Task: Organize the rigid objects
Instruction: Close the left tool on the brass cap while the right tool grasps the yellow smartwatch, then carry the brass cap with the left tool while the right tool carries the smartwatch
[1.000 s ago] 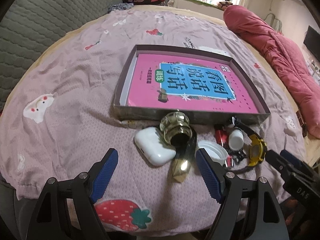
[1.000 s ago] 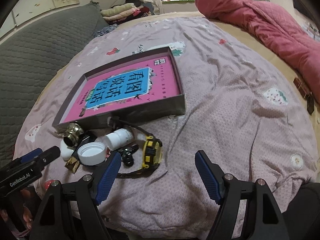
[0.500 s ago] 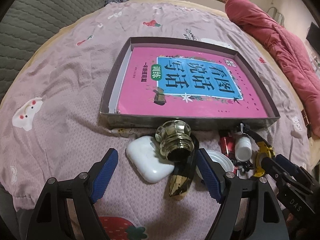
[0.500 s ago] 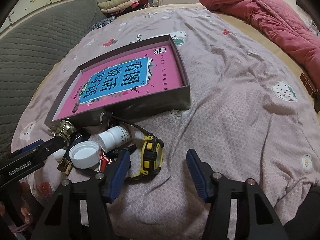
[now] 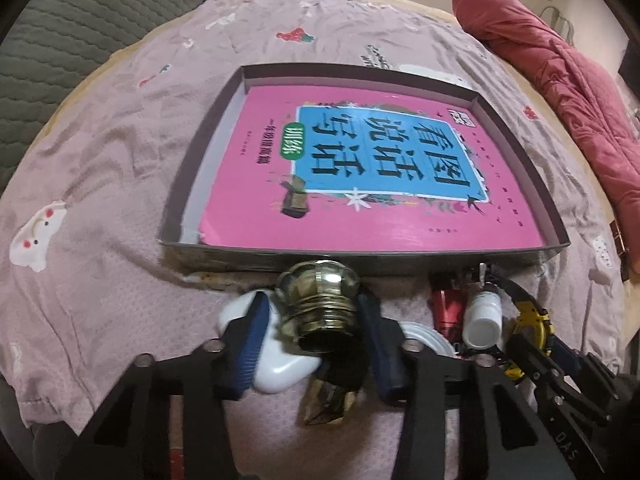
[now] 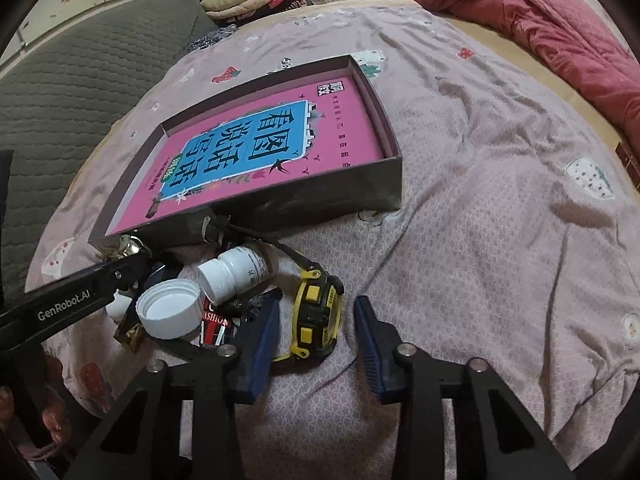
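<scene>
Left gripper (image 5: 316,344) blue pads flank gold ribbed metal cap (image 5: 320,300), contact unclear. Right gripper (image 6: 316,348) spread around yellow-black wristwatch (image 6: 316,312). Centre frame: shallow dark box (image 5: 516,256) holding pink book (image 5: 360,176) on mauve printed bedsheet (image 5: 100,160). Upper right: red quilt (image 5: 560,72); upper left: grey quilted headboard (image 5: 80,20).

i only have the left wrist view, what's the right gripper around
Observer: The right gripper is open, its fingers either side of the yellow tape measure.
Operator: is there anything under the white cap
Observer: The white cap lies open side up on a red card printed FASHION.
Operator: does the pill bottle stand upright
Observer: No, the white pill bottle lies on its side, lid toward the cap.
</scene>
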